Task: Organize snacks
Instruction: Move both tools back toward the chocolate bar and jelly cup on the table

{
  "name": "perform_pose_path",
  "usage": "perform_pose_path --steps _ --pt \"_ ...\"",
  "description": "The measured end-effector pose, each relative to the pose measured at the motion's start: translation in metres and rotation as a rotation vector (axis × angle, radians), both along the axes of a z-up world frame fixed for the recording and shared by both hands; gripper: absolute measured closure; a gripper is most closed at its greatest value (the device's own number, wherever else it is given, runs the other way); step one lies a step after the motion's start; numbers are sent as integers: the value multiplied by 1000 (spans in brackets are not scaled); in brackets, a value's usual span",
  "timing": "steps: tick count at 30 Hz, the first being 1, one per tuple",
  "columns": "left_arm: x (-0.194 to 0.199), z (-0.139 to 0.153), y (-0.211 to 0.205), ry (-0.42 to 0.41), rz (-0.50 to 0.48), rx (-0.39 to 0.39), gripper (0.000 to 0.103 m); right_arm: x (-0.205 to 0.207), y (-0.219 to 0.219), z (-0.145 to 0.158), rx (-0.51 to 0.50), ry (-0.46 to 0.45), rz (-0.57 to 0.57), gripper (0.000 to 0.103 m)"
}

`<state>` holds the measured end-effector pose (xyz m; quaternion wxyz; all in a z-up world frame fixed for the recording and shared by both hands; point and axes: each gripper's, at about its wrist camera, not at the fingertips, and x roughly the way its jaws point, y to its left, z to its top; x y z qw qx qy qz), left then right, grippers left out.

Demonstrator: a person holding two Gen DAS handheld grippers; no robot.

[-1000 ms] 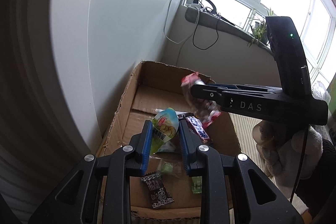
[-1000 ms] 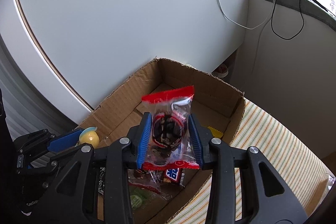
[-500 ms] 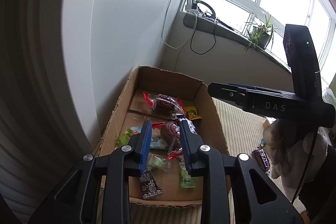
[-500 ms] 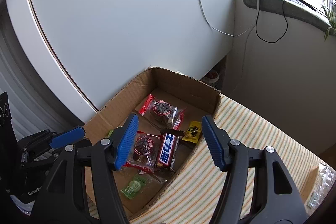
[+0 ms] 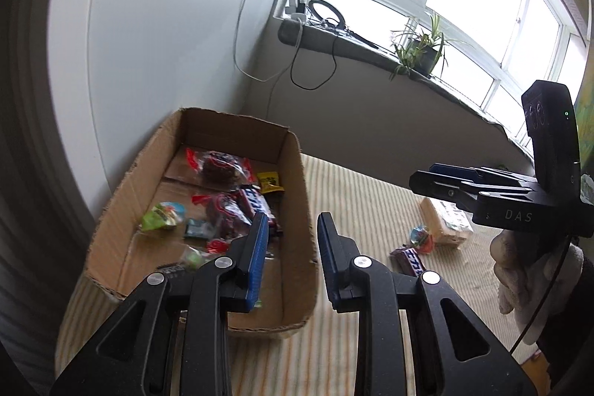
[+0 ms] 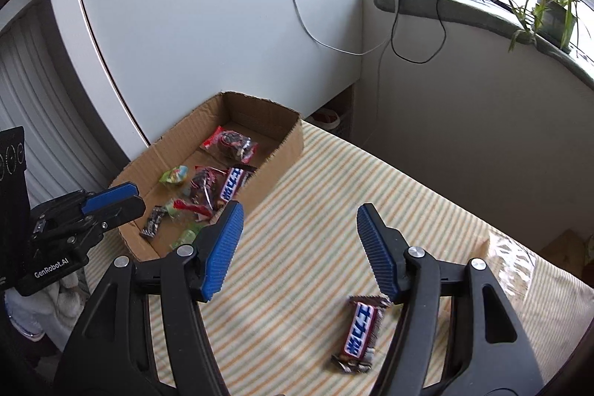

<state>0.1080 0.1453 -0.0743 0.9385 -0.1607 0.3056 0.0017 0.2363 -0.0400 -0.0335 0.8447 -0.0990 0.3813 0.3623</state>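
Observation:
A cardboard box (image 5: pixel 297 195) (image 6: pixel 286 151) on the striped cloth holds several snacks: a red bag of dark snacks (image 5: pixel 219 166) (image 6: pixel 230 143), a chocolate bar (image 5: pixel 256 205) (image 6: pixel 232 186), a green packet (image 5: pixel 163 216) (image 6: pixel 173 174). My left gripper (image 5: pixel 291 247) is open and empty above the box's near right wall. My right gripper (image 6: pixel 299 247) is open and empty over the cloth, above and left of a loose chocolate bar (image 6: pixel 358 333) (image 5: pixel 410 258). A round red snack (image 5: pixel 421 238) lies on the cloth.
A clear wrapped pack (image 5: pixel 445 221) (image 6: pixel 512 258) lies on the cloth at the right. A white cabinet (image 6: pixel 204 25) stands behind the box. A windowsill (image 6: pixel 464 10) with cables and a plant (image 6: pixel 553 13) runs along the back.
Both grippers let go of their snacks into the box, opened, and drew back to the right, out over the striped cloth.

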Motion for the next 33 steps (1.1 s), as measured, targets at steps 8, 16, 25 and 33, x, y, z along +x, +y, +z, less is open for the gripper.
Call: perform_pose_path --steps 8,16,25,33 --pt "13 -16 -58 35 -109 -14 77 2 -69 -10 13 38 -98 37" --pt "24 -32 -104 81 -194 -26 77 13 -104 -38 40 129 -137 44" --pt "28 -45 -129 123 -239 -35 77 12 -122 -63 59 177 -145 46" --pt "32 -49 -143 138 -258 -30 65 16 -125 -73 73 202 -147 46"
